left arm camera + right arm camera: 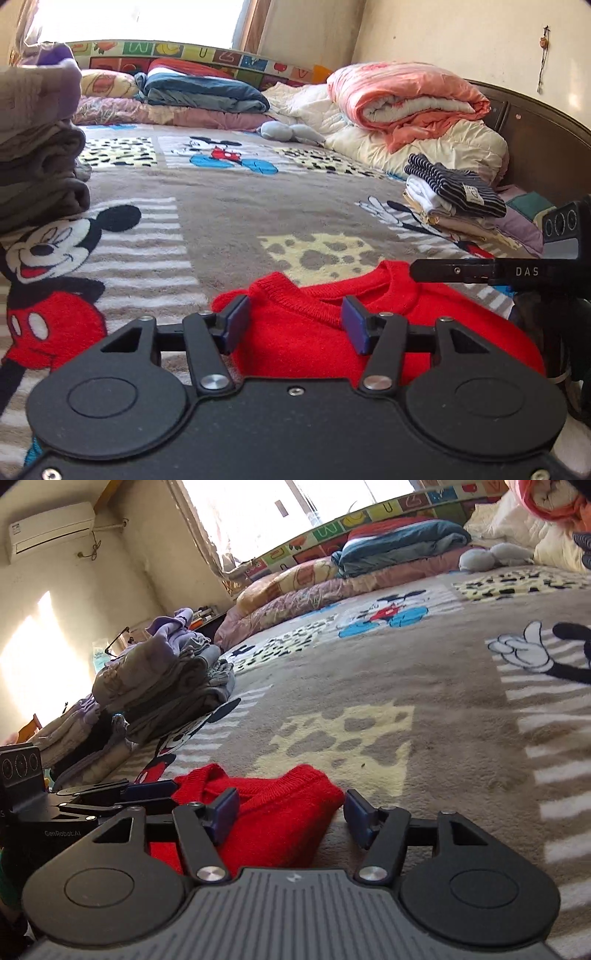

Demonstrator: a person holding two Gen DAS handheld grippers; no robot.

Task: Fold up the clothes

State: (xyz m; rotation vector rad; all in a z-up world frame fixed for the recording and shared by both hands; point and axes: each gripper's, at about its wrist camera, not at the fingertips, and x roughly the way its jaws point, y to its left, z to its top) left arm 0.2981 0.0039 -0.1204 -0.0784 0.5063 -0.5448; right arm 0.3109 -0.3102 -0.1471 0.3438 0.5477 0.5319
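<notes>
Red knit sweater [314, 332] lies folded on the cartoon-print blanket [221, 206], at the near edge of the bed. From the left wrist view, the left gripper [295, 325] hangs low over the sweater with its blue pads [236, 321] parted about halfway; the ribbed collar sits between them, but the pads do not press on it. At 3 o'clock the other tool's black finger reaches in over the sweater's far edge. In the right wrist view, the right gripper [291, 816] is likewise about half open, the sweater's rounded end lying between its pads without being pinched. Grey folded clothes [162, 686] are stacked at 10 o'clock; a striped pile [454, 188] sits at 2 o'clock in the left view.
</notes>
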